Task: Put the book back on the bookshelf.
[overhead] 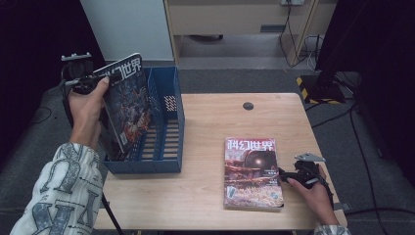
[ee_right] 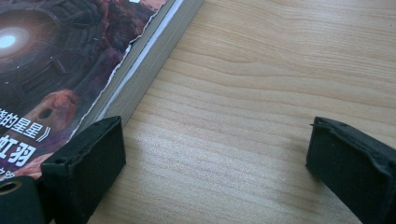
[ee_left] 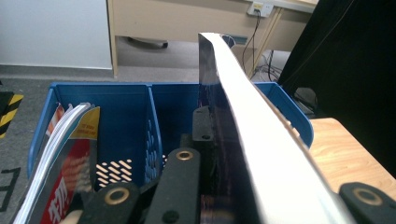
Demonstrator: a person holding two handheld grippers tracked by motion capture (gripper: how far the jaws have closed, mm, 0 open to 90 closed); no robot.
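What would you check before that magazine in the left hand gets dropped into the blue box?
1. Left gripper clamped on the held magazine: ok.
2. Held magazine above the blue file box, tilted, lower edge inside: ok.
3. Free room in the compartment under it: cannot tell; another magazine already stands in the box's far-left slot.
4. Right gripper open, holding nothing: ok.
5. Second magazine flat on the table, beside the right gripper: ok.
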